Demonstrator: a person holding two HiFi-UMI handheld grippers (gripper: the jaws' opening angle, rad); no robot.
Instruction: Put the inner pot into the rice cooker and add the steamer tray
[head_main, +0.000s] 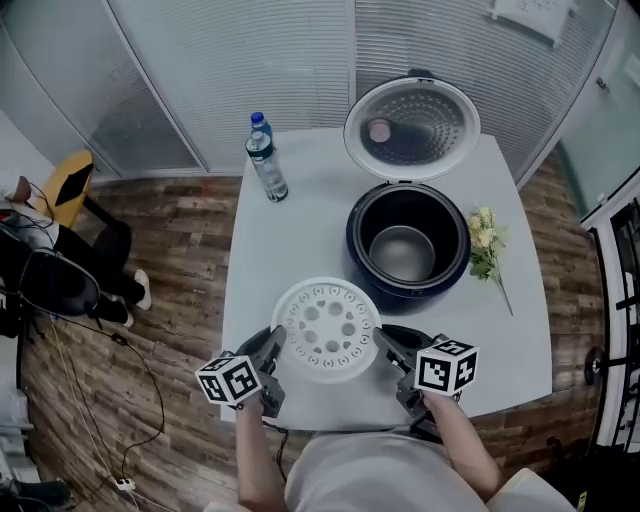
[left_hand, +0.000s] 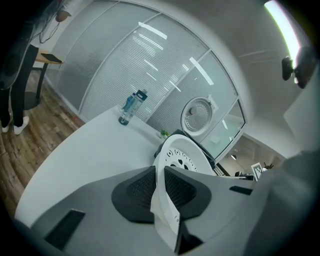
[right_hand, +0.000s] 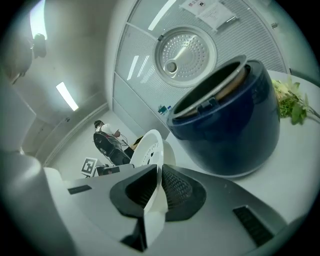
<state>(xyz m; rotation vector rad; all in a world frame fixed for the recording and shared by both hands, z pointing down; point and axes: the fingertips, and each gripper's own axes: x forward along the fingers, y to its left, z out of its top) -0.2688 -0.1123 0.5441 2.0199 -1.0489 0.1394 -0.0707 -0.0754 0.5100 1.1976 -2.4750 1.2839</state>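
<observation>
Desk (head_main: 300, 230): white, standing before ribbed glass walls (head_main: 250, 60); carrying the rice cooker (head_main: 455, 262) at 1 o'clock
Inner pot (head_main: 402, 252): already sitting inside the cooker; that step is looking done
Steamer tray (head_main: 327, 330): being held at 6 o'clock, short of the cooker; not yet placed
Left gripper (head_main: 274, 342): fingers pinching the tray's 9 o'clock rim
Right gripper (head_main: 384, 340): fingers pinching its 3 o'clock rim
Remaining: setting the tray onto the pot

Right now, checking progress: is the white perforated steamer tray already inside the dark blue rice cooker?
No, the steamer tray is held clear of the rice cooker.
</observation>
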